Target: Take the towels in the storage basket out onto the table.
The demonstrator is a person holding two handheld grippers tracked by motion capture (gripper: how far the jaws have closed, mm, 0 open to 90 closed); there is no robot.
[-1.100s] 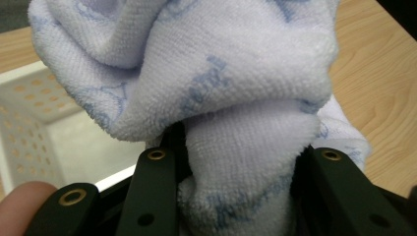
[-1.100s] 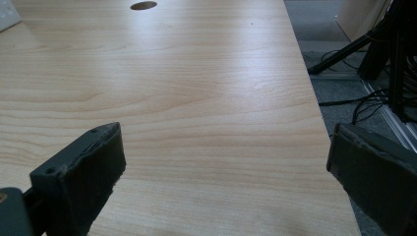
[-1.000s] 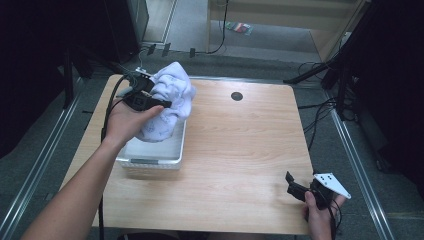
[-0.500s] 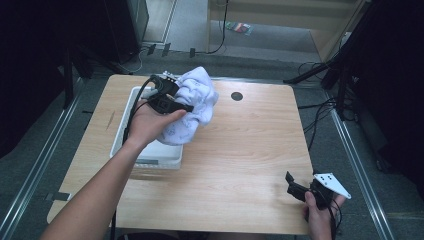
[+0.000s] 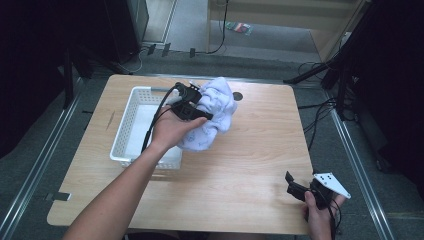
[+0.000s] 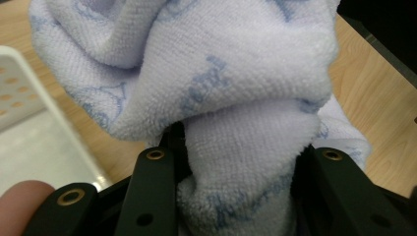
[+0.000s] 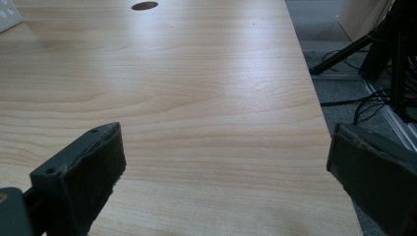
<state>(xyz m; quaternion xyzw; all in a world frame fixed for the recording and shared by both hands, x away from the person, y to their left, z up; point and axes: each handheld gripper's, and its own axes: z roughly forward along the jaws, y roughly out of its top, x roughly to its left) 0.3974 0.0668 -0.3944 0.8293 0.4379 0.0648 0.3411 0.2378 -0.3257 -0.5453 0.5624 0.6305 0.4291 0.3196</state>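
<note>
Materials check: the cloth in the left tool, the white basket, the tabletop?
Cloth: looks like terry or microfibre, looped fuzzy pile, pale lilac with blue print. Basket: likely moulded plastic, white, perforated walls. Tabletop: light wood-grain surface with a soft sheen, probably laminate; solid wood can't be ruled out.

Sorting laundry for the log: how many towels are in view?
1. The lavender towel hangs bunched in the left gripper, beside the white basket. The arm hides part of the basket's floor.
</note>
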